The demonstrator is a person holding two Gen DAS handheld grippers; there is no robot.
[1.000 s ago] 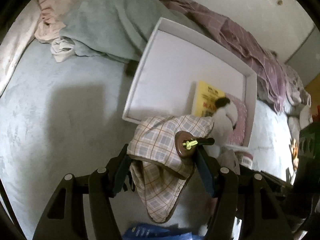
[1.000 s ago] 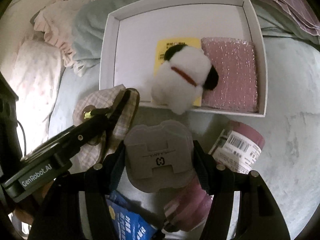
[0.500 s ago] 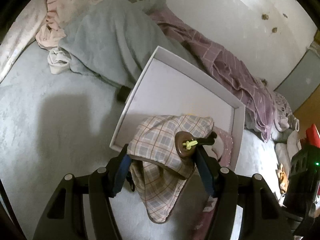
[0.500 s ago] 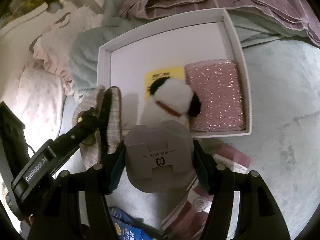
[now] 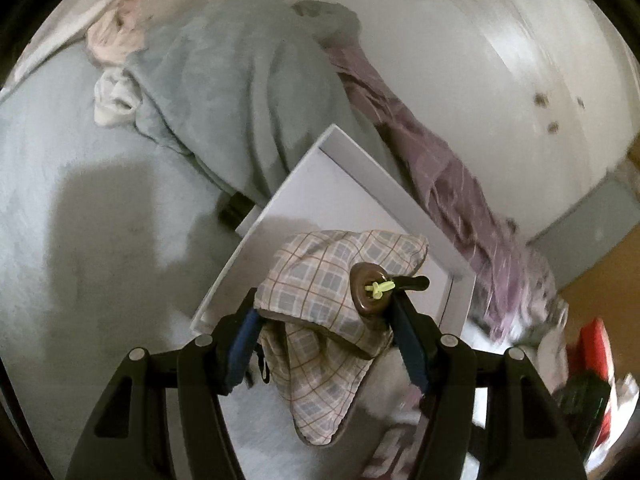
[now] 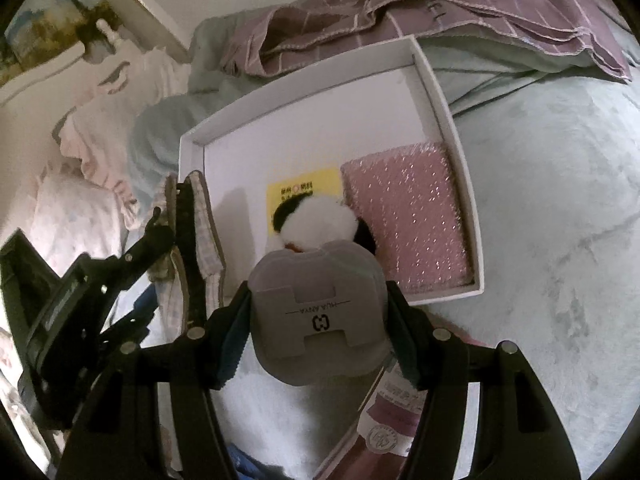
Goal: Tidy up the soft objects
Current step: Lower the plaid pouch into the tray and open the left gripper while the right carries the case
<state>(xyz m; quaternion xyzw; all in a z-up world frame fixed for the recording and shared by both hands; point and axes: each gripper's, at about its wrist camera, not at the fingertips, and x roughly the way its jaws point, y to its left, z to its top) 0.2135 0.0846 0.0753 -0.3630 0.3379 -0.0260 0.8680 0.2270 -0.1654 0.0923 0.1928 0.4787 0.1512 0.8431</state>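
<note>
My left gripper [image 5: 324, 312] is shut on a plaid cloth pouch [image 5: 324, 280] with a brown button; its flap hangs below the fingers, at the near edge of a white tray [image 5: 344, 184]. My right gripper [image 6: 316, 312] is shut on a grey rounded case [image 6: 316, 316], held just short of the tray's [image 6: 312, 120] near rim. In the tray lie a pink bubble-wrap pack [image 6: 404, 220], a yellow card [image 6: 304, 188] and a black-and-white plush toy [image 6: 316, 224], partly hidden behind the case. The left gripper [image 6: 176, 196] with the pouch [image 6: 200, 232] shows at the tray's left side.
The tray rests on a pale grey-blue bed cover [image 6: 560, 240]. A grey blanket [image 5: 224, 80] and purple striped bedding [image 6: 420, 4] lie behind it, and pink frilled pillows [image 6: 100, 120] sit left. A pink labelled roll [image 6: 392, 416] and a blue packet lie below the right gripper.
Both grippers have moved towards the tray and rolled. The pouch now overlaps the tray's near edge, and the grey case now covers most of the plush toy.
</note>
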